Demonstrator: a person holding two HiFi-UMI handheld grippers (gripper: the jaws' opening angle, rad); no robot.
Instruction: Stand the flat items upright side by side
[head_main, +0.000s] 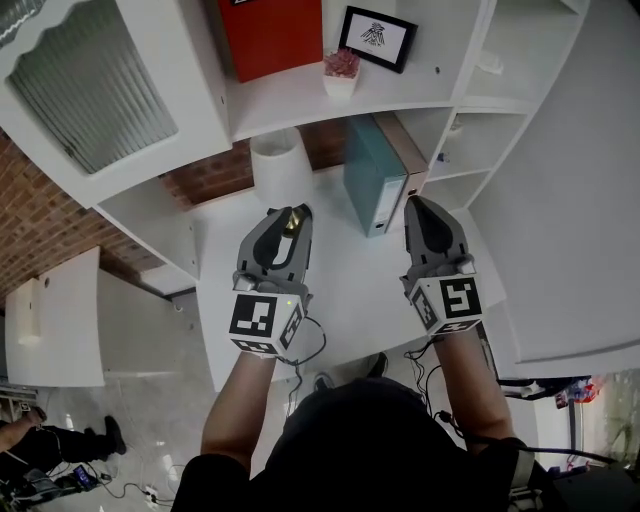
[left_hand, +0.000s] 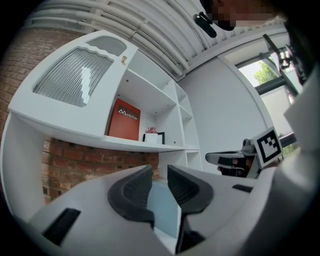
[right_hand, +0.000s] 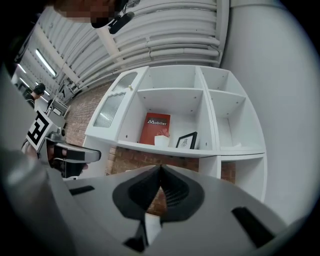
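A teal binder (head_main: 368, 180) stands upright at the back of the white desk (head_main: 340, 300), with a beige binder (head_main: 408, 150) upright against its right side. My left gripper (head_main: 297, 213) hovers over the desk to the left of the teal binder. Its jaws stand a little apart and empty (left_hand: 159, 172), and the teal binder (left_hand: 165, 210) shows beyond the gap. My right gripper (head_main: 414, 204) hangs just right of the binders, close to the beige one. Its pads (right_hand: 160, 170) are pressed together with nothing between them.
A white cylinder (head_main: 275, 165) stands at the back of the desk, a brass part (head_main: 293, 220) showing by the left gripper's tip. On the shelf above sit a red folder (head_main: 270, 35), a small potted plant (head_main: 341, 70) and a framed picture (head_main: 377, 37). White shelf compartments (head_main: 480, 150) rise at the right.
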